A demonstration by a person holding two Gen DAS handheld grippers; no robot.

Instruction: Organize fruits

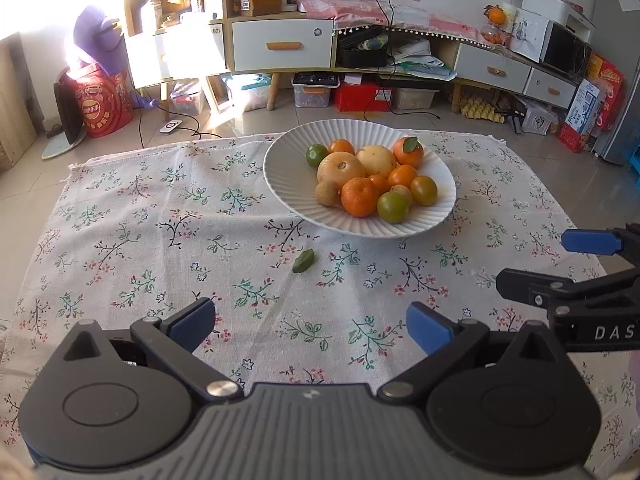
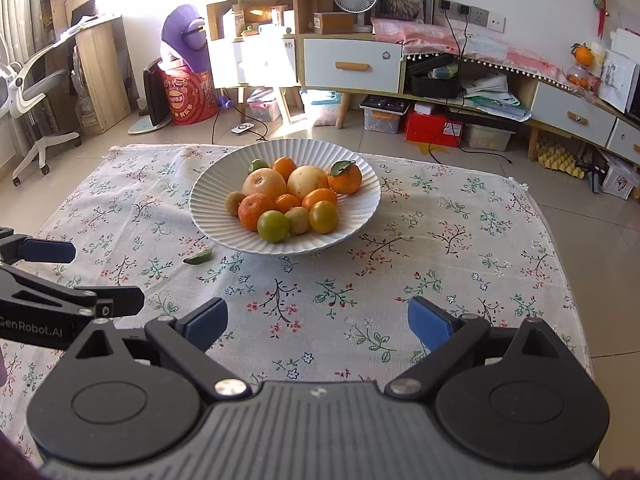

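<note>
- On the floor, a flowered cloth [image 1: 160,216] is spread flat and takes up most of both views; everything the job concerns sits on it.
- Toward twelve o'clock from both grippers stands a white ribbed bowl [image 2: 224,236], resting on the cloth and well apart from either tool.
- Inside the bowl the fruits [image 2: 288,200] are heaped together: two big pale yellow ones at the back, orange mandarins [image 1: 359,196] around them, one with a leaf on top, green-yellow ones at the front rim and a small green one [image 1: 317,154] at the far left. No loose fruit shows on the cloth, so I judge the gathering done or nearly so.
- The left gripper [image 1: 310,326] hangs low over bare cloth, its blue pads spread wide with nothing between them.
- The right gripper [image 2: 318,320] is the same, wide apart and empty, with the left tool just beside it at nine o'clock.
- A single green leaf [image 1: 304,261] lies on the cloth at about seven o'clock from the bowl. If it is to be cleared, I would come down flat and pinch gently, as it is thin and the cloth could bunch up with it.
</note>
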